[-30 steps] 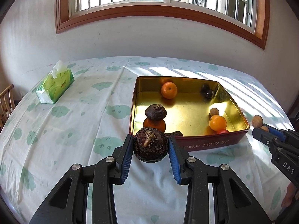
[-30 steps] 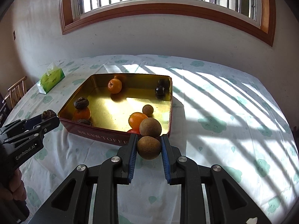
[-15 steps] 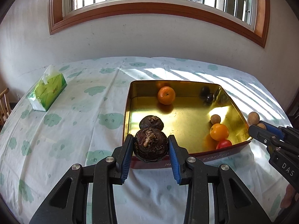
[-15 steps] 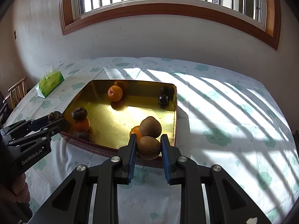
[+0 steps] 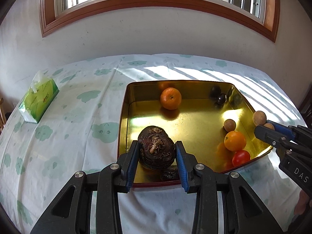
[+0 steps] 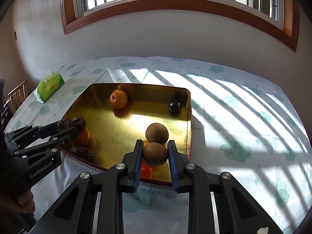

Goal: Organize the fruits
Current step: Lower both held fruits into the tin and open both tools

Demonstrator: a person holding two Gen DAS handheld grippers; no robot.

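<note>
A gold tin (image 5: pixel 124 120) (image 6: pixel 188 120) with red outer walls holds oranges (image 5: pixel 170 98) (image 6: pixel 118 98), a red tomato (image 5: pixel 241 157), dark fruits and a brown round fruit (image 5: pixel 229 125). My left gripper (image 5: pixel 157 153) is shut on a dark wrinkled water chestnut (image 5: pixel 156 150), held above the tin's near left corner over another like it. My right gripper (image 6: pixel 155 154) is shut on a brown longan (image 6: pixel 155 154), held over the tin's near right corner beside a second brown longan (image 6: pixel 157 133). Each gripper also shows in the other's view (image 6: pixel 64 127) (image 5: pixel 270 126).
The tin sits on a table with a white cloth printed with green clouds (image 5: pixel 78 136). A green tissue pack (image 5: pixel 39 102) (image 6: pixel 49 87) lies at the far left. A wooden chair (image 6: pixel 16 95) stands past the left table edge. A wall and window are behind.
Both grippers have moved forward with their fruits, from in front of the tin's near wall to above its near corners. Both stay shut.
</note>
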